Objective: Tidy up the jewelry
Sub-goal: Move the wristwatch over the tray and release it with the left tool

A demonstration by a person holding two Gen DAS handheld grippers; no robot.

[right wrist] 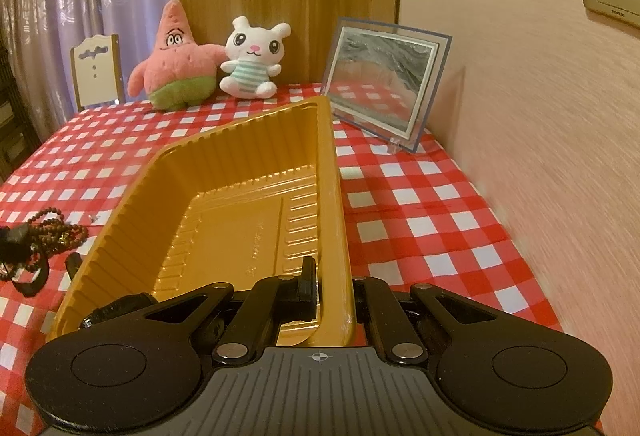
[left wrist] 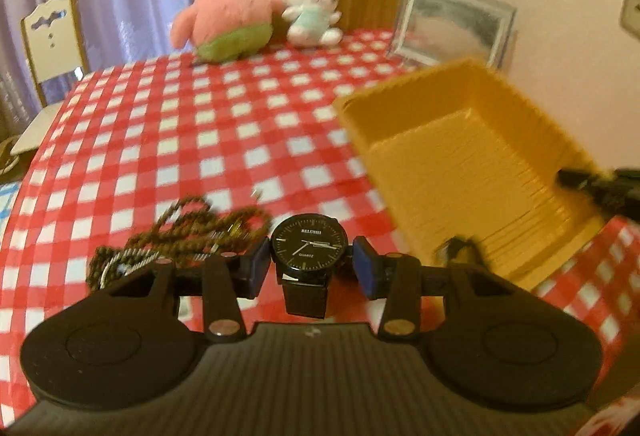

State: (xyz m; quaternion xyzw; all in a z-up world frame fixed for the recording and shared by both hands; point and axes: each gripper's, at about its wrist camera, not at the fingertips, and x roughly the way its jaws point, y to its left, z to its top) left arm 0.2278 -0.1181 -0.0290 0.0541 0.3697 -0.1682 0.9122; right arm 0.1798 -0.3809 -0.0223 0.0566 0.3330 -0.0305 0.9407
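Note:
A black wristwatch with a dark dial lies on the checked cloth between the open blue pads of my left gripper, which do not touch it. A brown bead necklace lies tangled just to its left, and also shows in the right wrist view. A yellow plastic tray stands tilted at the right. My right gripper is shut on the tray's right wall and holds it tipped. A dark item lies in the tray's near left corner.
Red and white checked tablecloth covers the table. A pink star plush, a white bunny plush and a framed picture stand at the back. The wall runs along the right side. A white chair stands beyond the far left edge.

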